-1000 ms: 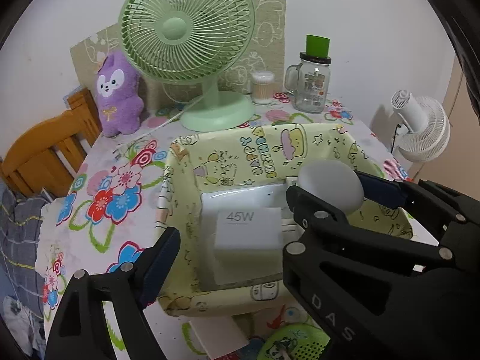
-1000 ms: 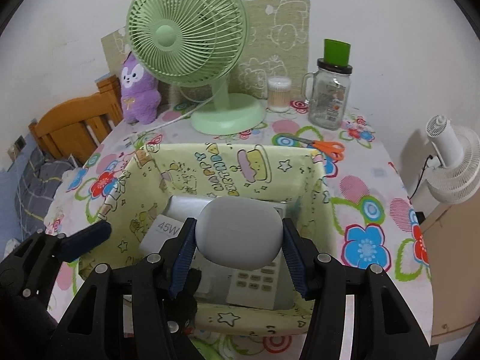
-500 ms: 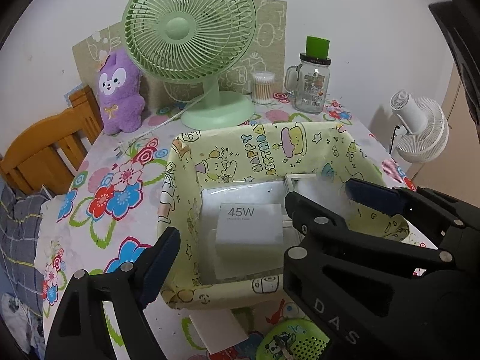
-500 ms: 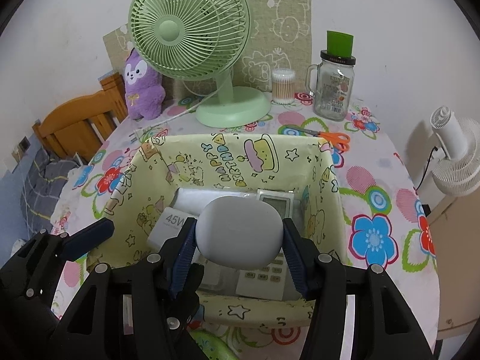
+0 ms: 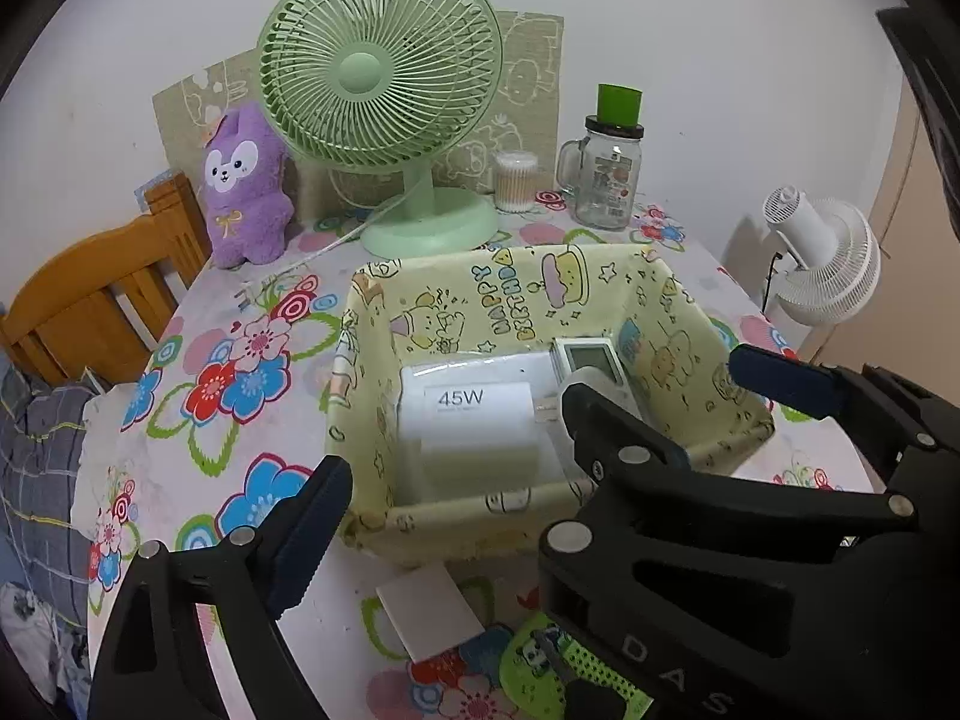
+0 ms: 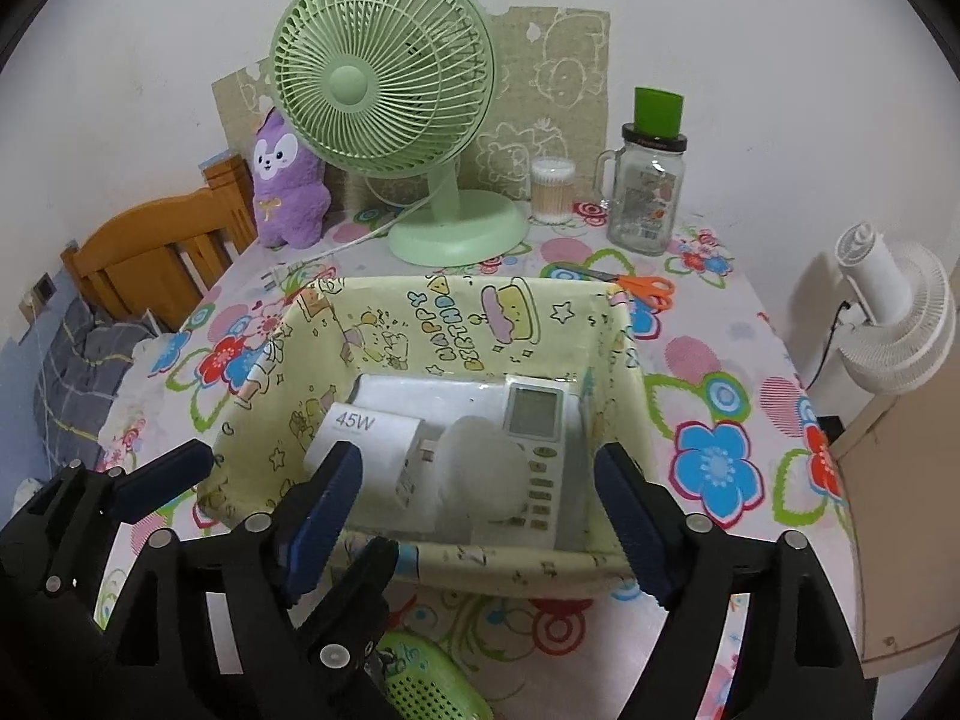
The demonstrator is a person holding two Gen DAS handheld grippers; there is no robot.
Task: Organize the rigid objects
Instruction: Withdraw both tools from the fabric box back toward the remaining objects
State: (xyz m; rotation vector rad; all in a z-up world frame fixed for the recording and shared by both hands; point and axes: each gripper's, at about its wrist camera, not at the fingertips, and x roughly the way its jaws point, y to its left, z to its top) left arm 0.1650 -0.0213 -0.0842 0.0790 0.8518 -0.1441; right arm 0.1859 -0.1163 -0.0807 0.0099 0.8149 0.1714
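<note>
A flowered tablecloth [image 6: 708, 360] covers the table, and the green fan [image 6: 384, 72] stands before a white wall. In front of the fan, both the right gripper [image 6: 480, 510] and left gripper [image 5: 444, 480] are opening wide, holding nothing.

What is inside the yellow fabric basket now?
In the yellow fabric basket: a white 45W box on a flat white package, a remote control and a blurred round white case. Anything beneath is hidden.

Far beyond the gripper a green desk fan [image 6: 384, 78] stands at the back of the floral desk [image 6: 708, 372], a purple plush toy [image 6: 288, 180] left of it. To its right stand a cotton-swab tub [image 6: 552, 189] and a glass jar [image 6: 648, 198]; orange-handled scissors [image 6: 645, 289] lie nearer. A white fan [image 6: 894, 318] stands off the desk, far right.
</note>
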